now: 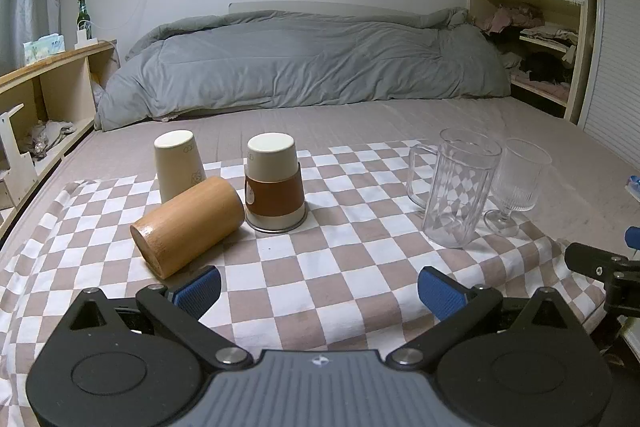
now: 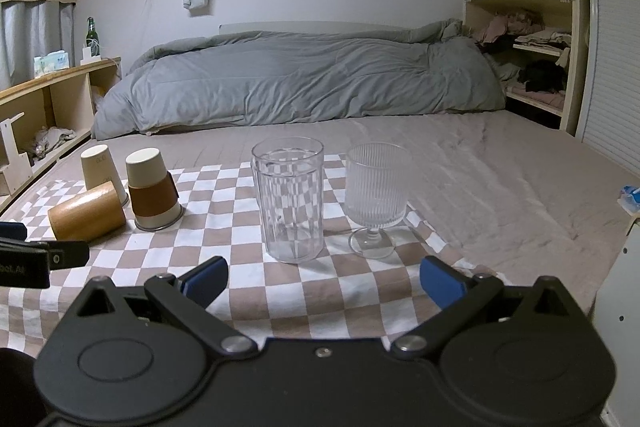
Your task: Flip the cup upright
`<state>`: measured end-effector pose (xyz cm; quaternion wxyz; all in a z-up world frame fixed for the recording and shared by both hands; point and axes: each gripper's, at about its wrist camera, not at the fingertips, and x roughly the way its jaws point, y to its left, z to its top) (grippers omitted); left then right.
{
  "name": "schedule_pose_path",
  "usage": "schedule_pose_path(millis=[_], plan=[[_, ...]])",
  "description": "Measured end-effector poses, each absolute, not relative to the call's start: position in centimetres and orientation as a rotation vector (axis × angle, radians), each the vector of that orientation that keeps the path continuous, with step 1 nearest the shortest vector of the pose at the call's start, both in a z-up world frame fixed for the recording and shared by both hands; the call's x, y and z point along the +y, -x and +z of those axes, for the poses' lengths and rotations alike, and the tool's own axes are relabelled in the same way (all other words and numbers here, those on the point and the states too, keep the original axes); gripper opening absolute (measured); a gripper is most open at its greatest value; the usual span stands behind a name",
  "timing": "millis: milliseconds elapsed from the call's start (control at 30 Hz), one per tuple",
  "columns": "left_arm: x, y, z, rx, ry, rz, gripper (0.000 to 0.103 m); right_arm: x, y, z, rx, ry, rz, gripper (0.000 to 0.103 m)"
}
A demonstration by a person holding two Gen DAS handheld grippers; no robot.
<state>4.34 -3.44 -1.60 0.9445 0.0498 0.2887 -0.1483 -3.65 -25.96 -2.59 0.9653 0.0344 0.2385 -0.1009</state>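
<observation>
A wooden cup [image 1: 188,225] lies on its side on the checkered cloth [image 1: 320,267]. Behind it a cream cup [image 1: 178,163] and a cream cup with a brown sleeve [image 1: 274,183] stand upside down. A clear mug [image 1: 456,187] and a ribbed stemmed glass [image 1: 516,187] stand upright at the right. My left gripper [image 1: 320,291] is open and empty, near the wooden cup. My right gripper [image 2: 324,283] is open and empty, in front of the clear mug [image 2: 290,199] and the stemmed glass [image 2: 376,195]. The wooden cup [image 2: 86,213] and sleeved cup [image 2: 152,189] show at the left.
The cloth lies on a bed; a grey duvet [image 1: 300,59] is bunched along the far side. A wooden shelf [image 1: 52,79] runs along the left, clothes shelves [image 1: 540,55] stand at the far right. A small blue item [image 2: 630,197] lies at the right edge.
</observation>
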Motion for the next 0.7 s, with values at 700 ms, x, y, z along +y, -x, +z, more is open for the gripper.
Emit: schedule_pose_path(millis=[700], plan=[[-3.46, -4.34, -1.59, 0.591, -0.102, -0.303, 0.103, -26.01, 3.79, -2.53, 0.478, -0.070, -0.218, 0.103]])
